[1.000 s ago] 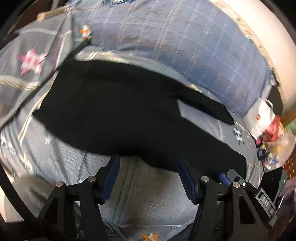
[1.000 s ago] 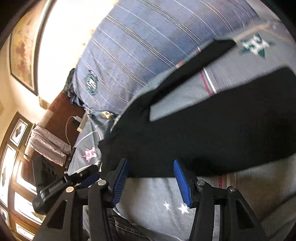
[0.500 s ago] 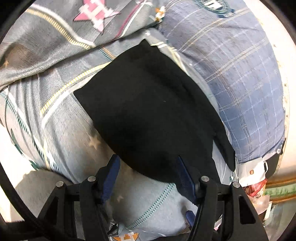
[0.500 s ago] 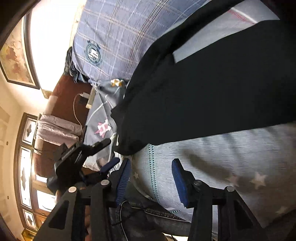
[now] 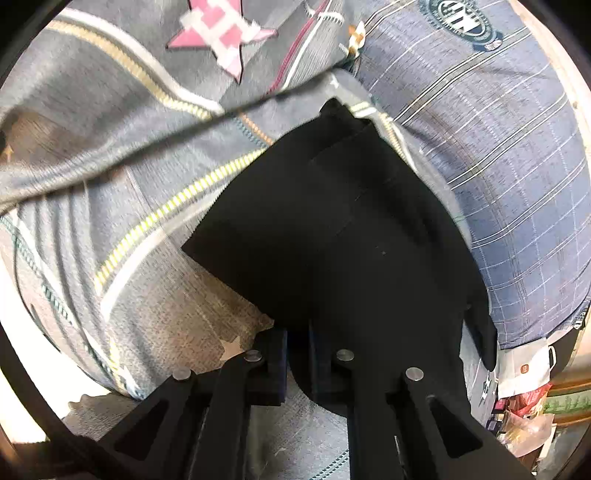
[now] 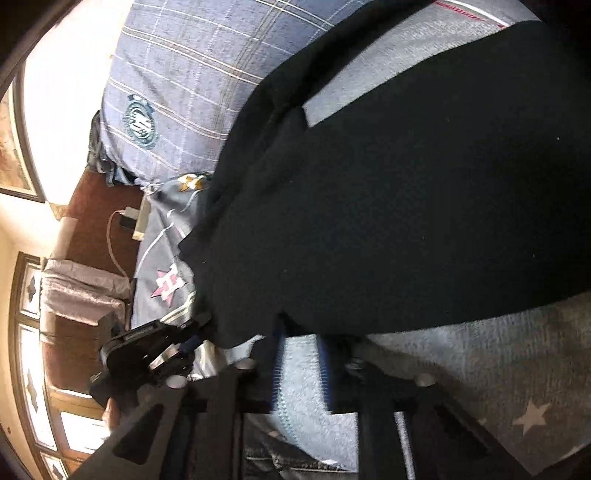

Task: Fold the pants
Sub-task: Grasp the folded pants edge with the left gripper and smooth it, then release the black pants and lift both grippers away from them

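- The black pants (image 5: 343,236) lie spread on a bed, filling the centre and lower right of the left wrist view and most of the right half of the right wrist view (image 6: 406,206).
- The left claw (image 5: 297,354), at the bottom centre of its view, is clenched on the near hem of the pants, with black cloth pinched between its fingers.
- The right claw (image 6: 303,354), at the bottom centre of its view, has its blue pads drawn close together at the lower edge of the pants; the cloth's edge sits at their tips, so it appears to be grasping the hem.
- The left claw also shows in the lower left of the right wrist view, at a corner of the pants.
- The bed is covered by a grey sheet (image 5: 110,206) with stripes, pale stars and a pink star patch (image 5: 221,33).
- A blue checked pillow (image 5: 498,155) with a round crest (image 5: 461,18) lies past the pants, at the upper right.
- A white paper bag (image 5: 524,373) with a small orange logo sits at the right edge; its writing is too small to read.
- In the right wrist view, a framed picture (image 6: 14,147) hangs at the far left, with windows below it.
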Demonstrator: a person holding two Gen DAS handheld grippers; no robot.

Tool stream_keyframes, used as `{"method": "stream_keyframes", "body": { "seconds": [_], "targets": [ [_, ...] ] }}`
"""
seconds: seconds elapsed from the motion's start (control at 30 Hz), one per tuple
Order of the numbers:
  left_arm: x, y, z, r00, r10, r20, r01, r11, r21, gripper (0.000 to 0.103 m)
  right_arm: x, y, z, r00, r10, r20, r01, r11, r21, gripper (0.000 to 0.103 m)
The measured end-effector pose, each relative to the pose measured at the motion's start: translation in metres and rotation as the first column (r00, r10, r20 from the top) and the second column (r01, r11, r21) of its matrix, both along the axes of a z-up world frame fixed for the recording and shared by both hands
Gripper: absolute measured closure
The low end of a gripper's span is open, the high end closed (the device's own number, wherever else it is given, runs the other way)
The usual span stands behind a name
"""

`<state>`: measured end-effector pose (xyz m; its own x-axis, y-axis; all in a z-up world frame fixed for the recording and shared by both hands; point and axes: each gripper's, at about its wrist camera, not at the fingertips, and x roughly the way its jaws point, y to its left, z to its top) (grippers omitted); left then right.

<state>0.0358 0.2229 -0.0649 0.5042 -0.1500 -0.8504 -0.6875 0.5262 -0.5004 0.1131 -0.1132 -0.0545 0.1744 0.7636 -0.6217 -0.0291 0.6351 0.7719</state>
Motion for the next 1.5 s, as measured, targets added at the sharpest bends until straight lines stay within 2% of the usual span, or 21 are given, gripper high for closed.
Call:
{"method": "stream_keyframes", "body": {
  "seconds": [0.07,0.2,0.27,0.33,0.4,0.47,0.53,0.63,0.73,0.8,0.87,0.9,0.93,0.97,1.0,1.03,1.13,1.23,1.33,1.43,1.5],
  "targets": [
    [-0.011,0.001,0.015,0.999,-0.01,0.034,0.009,1.0,0.029,0.094,-0.001,-0.001,0.001,1.0,-0.007,0.001,0.007,1.0,0.011,0.098],
    [-0.04,-0.003,0.038,0.998,-0.031,0.059,0.025,0.995,0.094,0.095,-0.02,-0.001,0.023,0.995,0.038,0.091,-0.035,0.999,-0.034,0.098],
    [-0.044,-0.008,0.033,0.999,-0.04,0.013,0.038,0.991,0.131,0.094,-0.032,-0.003,0.032,0.992,0.051,0.119,-0.046,0.998,-0.044,0.1],
    [-0.043,-0.011,0.02,0.998,-0.036,-0.043,0.042,0.99,0.136,0.094,-0.039,-0.002,0.034,0.988,0.07,0.136,-0.062,0.996,-0.064,0.102],
    [-0.04,-0.013,0.017,0.997,-0.026,-0.069,0.035,0.99,0.137,0.093,-0.039,0.0,0.022,0.991,0.078,0.105,-0.069,0.994,-0.086,0.102],
    [-0.04,-0.016,0.02,0.995,-0.024,-0.092,0.04,0.985,0.17,0.084,-0.036,0.0,0.009,0.995,0.082,0.057,-0.078,0.994,-0.071,0.099],
    [-0.039,-0.022,0.024,0.993,-0.051,-0.109,0.073,0.975,0.21,0.08,-0.035,-0.006,0.01,0.997,0.068,0.047,-0.066,0.997,-0.043,0.097],
    [-0.045,-0.037,0.038,0.992,-0.068,-0.106,0.097,0.947,0.305,0.062,-0.036,-0.011,0.031,0.989,0.1,0.106,-0.1,0.995,-0.007,0.097],
    [-0.056,-0.065,0.061,0.991,-0.134,-0.024,0.133,0.911,0.39,0.043,-0.039,-0.023,0.052,0.976,0.127,0.175,-0.125,0.992,-0.023,0.097],
    [-0.057,-0.086,0.069,0.978,-0.206,0.008,0.184,0.889,0.42,0.04,-0.041,-0.036,0.059,0.973,0.128,0.19,-0.128,0.992,-0.012,0.097],
    [-0.055,-0.112,0.077,0.958,-0.286,0.019,0.249,0.865,0.436,0.04,-0.04,-0.05,0.06,0.974,0.132,0.183,-0.136,0.991,0.007,0.091],
    [-0.053,-0.123,0.08,0.948,-0.317,0.027,0.275,0.858,0.435,0.04,-0.039,-0.058,0.06,0.976,0.127,0.178,-0.134,0.991,0.026,0.089],
    [-0.051,-0.133,0.082,0.937,-0.348,0.034,0.3,0.85,0.432,0.039,-0.037,-0.066,0.059,0.978,0.119,0.17,-0.126,0.991,0.035,0.076],
    [-0.045,-0.144,0.084,0.924,-0.381,0.037,0.329,0.84,0.431,0.039,-0.036,-0.073,0.058,0.979,0.113,0.167,-0.122,0.992,0.043,0.048],
    [-0.044,-0.153,0.085,0.914,-0.404,0.038,0.349,0.831,0.434,0.039,-0.035,-0.08,0.057,0.98,0.103,0.168,-0.114,0.992,0.056,0.032],
    [-0.042,-0.162,0.086,0.905,-0.424,0.038,0.367,0.821,0.438,0.039,-0.034,-0.089,0.056,0.98,0.088,0.179,-0.104,0.991,0.08,0.02],
    [-0.041,-0.188,0.079,0.884,-0.468,0.005,0.417,0.794,0.442,0.039,-0.033,-0.104,0.057,0.98,0.042,0.195,-0.054,0.997,0.053,0.02],
    [-0.035,-0.192,0.069,0.862,-0.507,0.006,0.469,0.802,0.371,0.039,-0.032,-0.125,0.053,0.979,-0.048,0.199,0.042,0.999,0.032,0.022],
    [-0.031,-0.195,0.059,0.854,-0.52,0.009,0.493,0.816,0.3,0.039,-0.028,-0.144,0.053,0.974,-0.128,0.189,0.115,0.99,0.078,0.024],
    [-0.039,-0.207,0.05,0.847,-0.532,-0.007,0.515,0.817,0.259,0.039,-0.023,-0.16,0.055,0.968,-0.181,0.177,0.174,0.983,0.055,0.036],
    [-0.036,-0.207,0.042,0.845,-0.535,-0.013,0.525,0.825,0.207,0.039,-0.018,-0.165,0.05,0.971,-0.202,0.126,0.2,0.979,0.025,0.044]
  ]
}}
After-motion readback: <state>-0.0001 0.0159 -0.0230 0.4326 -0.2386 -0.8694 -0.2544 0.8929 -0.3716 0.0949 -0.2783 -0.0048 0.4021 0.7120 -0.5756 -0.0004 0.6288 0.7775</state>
